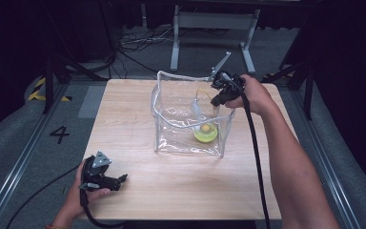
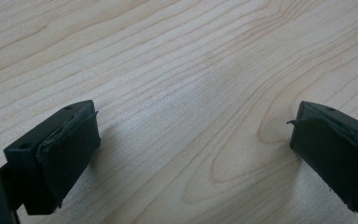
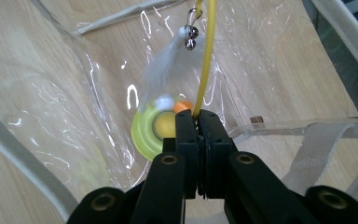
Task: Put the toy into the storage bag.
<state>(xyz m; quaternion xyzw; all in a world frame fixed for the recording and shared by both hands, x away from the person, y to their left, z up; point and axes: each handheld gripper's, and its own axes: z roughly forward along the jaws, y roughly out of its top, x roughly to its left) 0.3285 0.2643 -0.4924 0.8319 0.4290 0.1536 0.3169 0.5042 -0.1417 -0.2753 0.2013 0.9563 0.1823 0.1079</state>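
With the right gripper [image 3: 198, 122] clenched on the yellow wand [image 3: 207, 56] inside the clear bag [image 1: 171, 129] mid-worktop, lower it straight, keeping the feather [image 3: 161, 70] clear of the walls, while the left gripper [image 2: 191, 140] rests released near the front-left corner.

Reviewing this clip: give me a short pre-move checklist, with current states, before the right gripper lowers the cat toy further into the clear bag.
1. right gripper clamped on the yellow wand: ok.
2. Feather and bells hang inside the clear bag: ok.
3. Bag stands upright with mouth open: ok.
4. Green base rests on the bag's floor: ok.
5. left gripper open, on the table, apart from the bag: ok.
6. Wand fixed firmly to base: cannot tell.
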